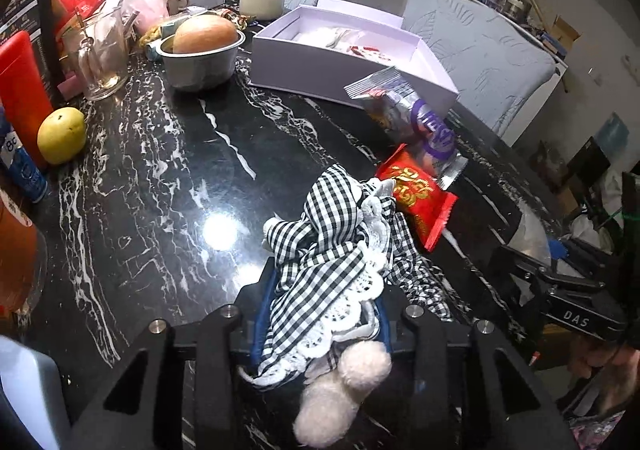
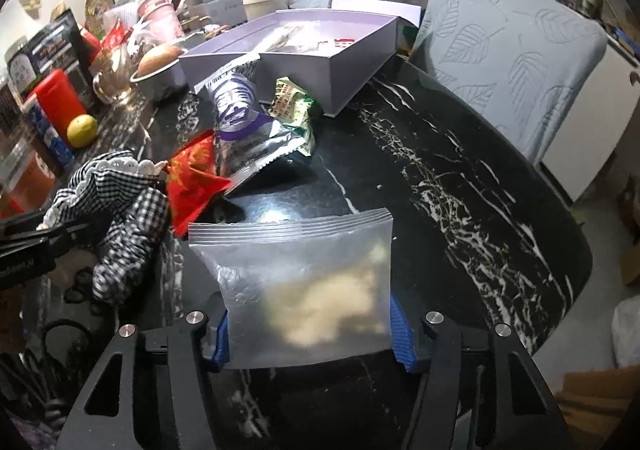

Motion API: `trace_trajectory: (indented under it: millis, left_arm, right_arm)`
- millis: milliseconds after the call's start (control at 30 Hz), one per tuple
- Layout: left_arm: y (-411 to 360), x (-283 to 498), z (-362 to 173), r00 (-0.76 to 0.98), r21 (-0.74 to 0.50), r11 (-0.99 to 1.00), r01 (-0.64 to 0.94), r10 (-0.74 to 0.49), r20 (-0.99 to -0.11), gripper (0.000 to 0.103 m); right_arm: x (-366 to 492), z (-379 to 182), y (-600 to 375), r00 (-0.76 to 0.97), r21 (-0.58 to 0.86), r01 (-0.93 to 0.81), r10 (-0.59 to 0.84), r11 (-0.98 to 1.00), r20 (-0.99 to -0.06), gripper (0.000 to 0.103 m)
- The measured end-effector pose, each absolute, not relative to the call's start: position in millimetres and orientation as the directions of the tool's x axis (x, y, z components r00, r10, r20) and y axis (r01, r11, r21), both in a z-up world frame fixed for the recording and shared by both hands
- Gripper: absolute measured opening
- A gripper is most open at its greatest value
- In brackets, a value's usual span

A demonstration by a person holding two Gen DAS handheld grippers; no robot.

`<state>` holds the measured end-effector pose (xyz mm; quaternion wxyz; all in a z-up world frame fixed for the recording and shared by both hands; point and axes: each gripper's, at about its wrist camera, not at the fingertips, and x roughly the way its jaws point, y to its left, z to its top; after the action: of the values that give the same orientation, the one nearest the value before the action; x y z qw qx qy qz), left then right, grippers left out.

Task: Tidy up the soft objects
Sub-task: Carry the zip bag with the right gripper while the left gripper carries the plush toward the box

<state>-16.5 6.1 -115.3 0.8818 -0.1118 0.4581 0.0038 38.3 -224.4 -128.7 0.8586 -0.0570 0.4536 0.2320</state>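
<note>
My left gripper (image 1: 320, 314) is shut on a plush doll in a black-and-white checked dress with lace trim (image 1: 332, 258), its white fuzzy legs hanging toward the camera. The doll also shows at the left of the right wrist view (image 2: 116, 205). My right gripper (image 2: 312, 326) is shut on a clear zip bag (image 2: 304, 282) holding something pale, just above the black marble table (image 2: 460, 169). A lavender open box (image 1: 340, 57) stands at the far side, also in the right wrist view (image 2: 296, 61).
A red snack packet (image 1: 416, 197), a silver-purple packet (image 1: 412, 117) and a green packet (image 2: 292, 105) lie before the box. A steel bowl with a round fruit (image 1: 200, 53), glass jug (image 1: 100, 53), pear (image 1: 62, 135) and red container (image 1: 20, 89) crowd the left. Chairs (image 2: 512, 49) stand behind.
</note>
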Motion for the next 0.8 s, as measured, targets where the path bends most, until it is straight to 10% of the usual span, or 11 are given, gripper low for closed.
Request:
trace_trajectory:
  millis: [800]
  left_arm:
    - [-23,-34,-52,0.706,-0.181,0.983,-0.017,-0.116,-0.699,0.04]
  right_arm:
    - [0,-86,-230,0.528,0.169,-0.493,0.448,0.853,-0.722,0.059]
